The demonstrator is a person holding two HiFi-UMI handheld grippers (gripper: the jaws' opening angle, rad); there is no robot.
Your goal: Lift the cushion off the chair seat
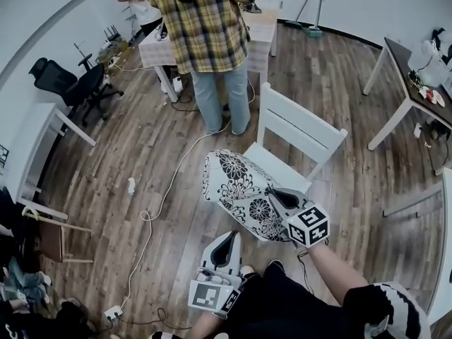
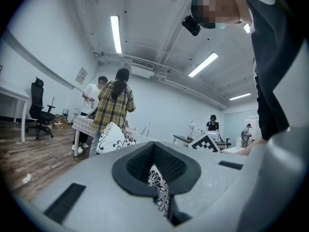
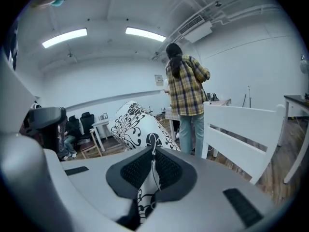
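Note:
A white cushion with a black flower print hangs tilted above the front left of the white wooden chair, clear of its seat. My right gripper is shut on the cushion's near right edge. In the right gripper view the printed fabric is pinched between its pads and the cushion rises ahead. My left gripper sits lower, at the cushion's near bottom edge. The left gripper view shows flowered fabric caught between its closed pads.
A person in a plaid shirt stands just behind the chair beside a white table. A white cable runs across the wood floor. A black office chair stands at the left, more white tables at the right.

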